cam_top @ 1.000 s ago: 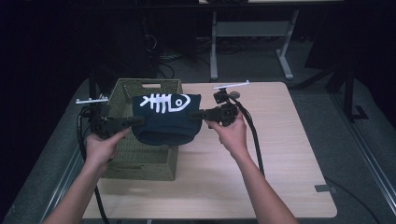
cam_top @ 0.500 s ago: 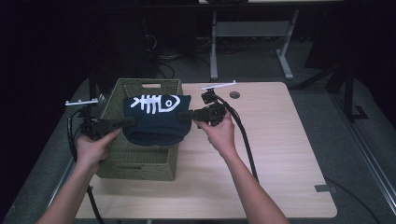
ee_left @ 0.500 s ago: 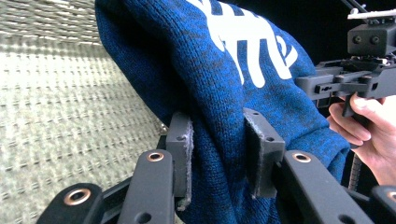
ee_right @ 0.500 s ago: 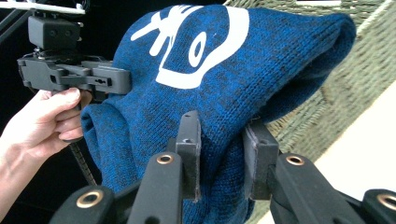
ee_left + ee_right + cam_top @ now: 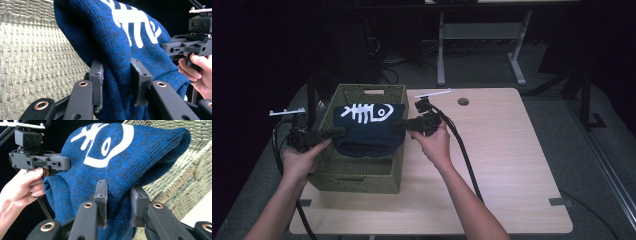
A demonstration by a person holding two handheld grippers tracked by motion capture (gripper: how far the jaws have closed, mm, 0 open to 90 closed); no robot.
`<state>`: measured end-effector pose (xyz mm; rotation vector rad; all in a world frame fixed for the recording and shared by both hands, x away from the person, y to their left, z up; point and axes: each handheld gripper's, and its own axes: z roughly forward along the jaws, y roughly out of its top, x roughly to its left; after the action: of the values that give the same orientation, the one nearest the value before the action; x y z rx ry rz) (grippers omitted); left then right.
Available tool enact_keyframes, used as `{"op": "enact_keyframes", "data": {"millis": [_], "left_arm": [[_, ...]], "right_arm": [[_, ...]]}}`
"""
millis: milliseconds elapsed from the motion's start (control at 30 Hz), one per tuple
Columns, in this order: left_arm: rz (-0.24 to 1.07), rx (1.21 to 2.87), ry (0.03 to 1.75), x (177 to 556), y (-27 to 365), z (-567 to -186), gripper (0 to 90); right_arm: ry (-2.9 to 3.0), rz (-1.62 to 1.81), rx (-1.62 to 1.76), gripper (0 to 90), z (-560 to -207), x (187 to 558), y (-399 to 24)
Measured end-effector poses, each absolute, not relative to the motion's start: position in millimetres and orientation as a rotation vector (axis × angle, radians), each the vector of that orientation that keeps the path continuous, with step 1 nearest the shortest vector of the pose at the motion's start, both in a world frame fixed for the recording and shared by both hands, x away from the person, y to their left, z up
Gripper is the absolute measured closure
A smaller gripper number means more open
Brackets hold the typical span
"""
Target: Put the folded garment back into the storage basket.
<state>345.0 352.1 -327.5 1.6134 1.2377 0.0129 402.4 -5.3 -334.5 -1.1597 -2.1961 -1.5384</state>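
I hold blue sweater (image 5: 371, 131) stretched between both tools above woven basket (image 5: 357, 172); left gripper (image 5: 343, 132) clamped on its left edge; right gripper (image 5: 396, 124) clamped on right edge; basket on table (image 5: 512, 165).

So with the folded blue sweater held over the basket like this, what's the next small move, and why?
Probably lower both hands together. The left gripper and right gripper each clamp a side of the sweater, which hangs above the open woven basket, not yet resting inside it.
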Motion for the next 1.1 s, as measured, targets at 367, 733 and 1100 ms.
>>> {"op": "enact_keyframes", "data": {"millis": [367,733,1100], "left_arm": [[0.016,1.6,1.275,345,367,-335,66.6],[0.017,1.574,1.322,344,382,-345,67.0],[0.024,1.592,1.357,348,387,-354,66.6]], "right_arm": [[-2.209,-1.522,-1.154,71.0,-343,404,13],[-2.25,-1.49,-1.157,70.2,-348,406,33],[-2.257,-1.466,-1.169,69.7,-359,410,44]]}}
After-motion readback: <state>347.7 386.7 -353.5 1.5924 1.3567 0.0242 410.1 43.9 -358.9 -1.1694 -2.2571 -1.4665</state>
